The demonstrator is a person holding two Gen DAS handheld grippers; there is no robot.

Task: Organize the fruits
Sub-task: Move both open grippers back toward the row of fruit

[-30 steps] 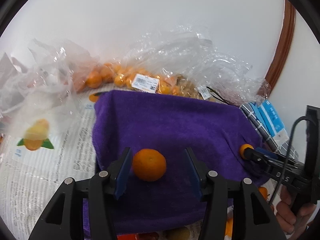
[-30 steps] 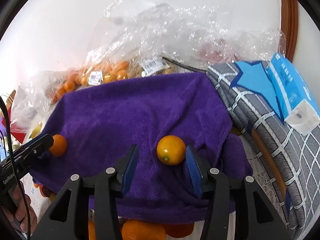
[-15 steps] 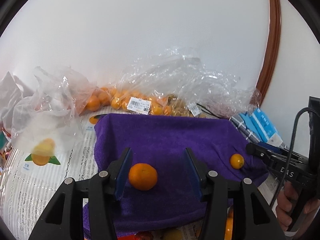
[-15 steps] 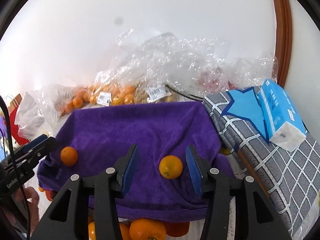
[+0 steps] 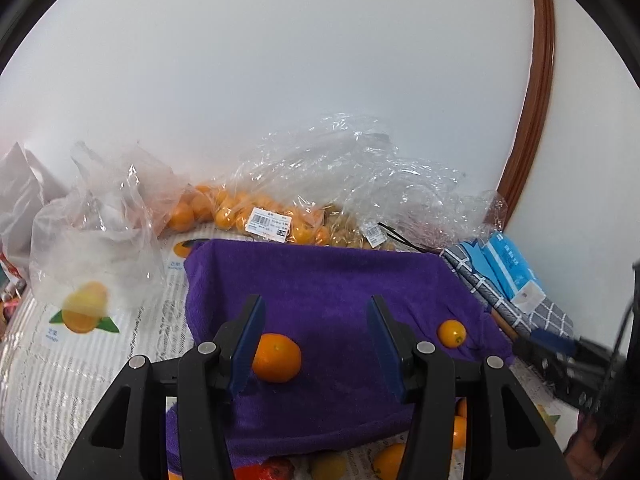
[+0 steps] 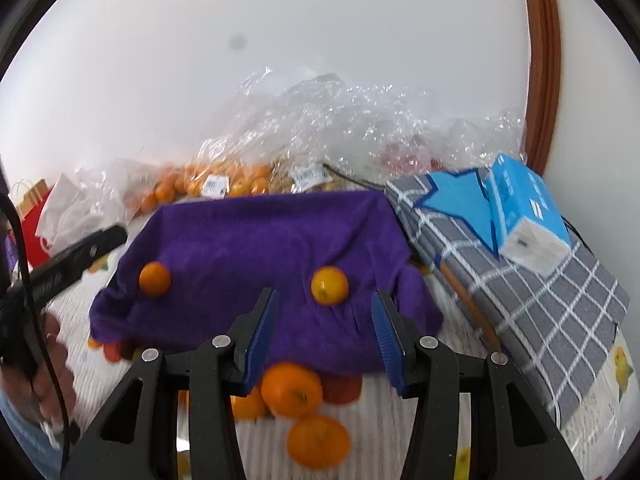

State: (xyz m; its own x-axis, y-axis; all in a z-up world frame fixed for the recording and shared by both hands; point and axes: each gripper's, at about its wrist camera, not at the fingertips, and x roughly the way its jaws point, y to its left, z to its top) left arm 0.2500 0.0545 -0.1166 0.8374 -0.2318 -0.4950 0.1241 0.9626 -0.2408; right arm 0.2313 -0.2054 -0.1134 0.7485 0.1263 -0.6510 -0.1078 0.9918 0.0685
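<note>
On the draped purple terry towel [image 5: 320, 280], the round orange mandarin [image 5: 277, 357] lies beside the left gripper's [image 5: 316, 344] spread blue pads, the smaller yellow-orange citrus [image 6: 329, 285] near the towel's right edge, ahead of the spread, empty right gripper [image 6: 325, 334].

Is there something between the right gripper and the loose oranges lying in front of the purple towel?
Nothing visible does. The right gripper is open, and the loose oranges lie just below its fingers, at the near edge of the purple towel. Only one yellow-orange fruit sits beyond the fingertips, on the towel.
</note>
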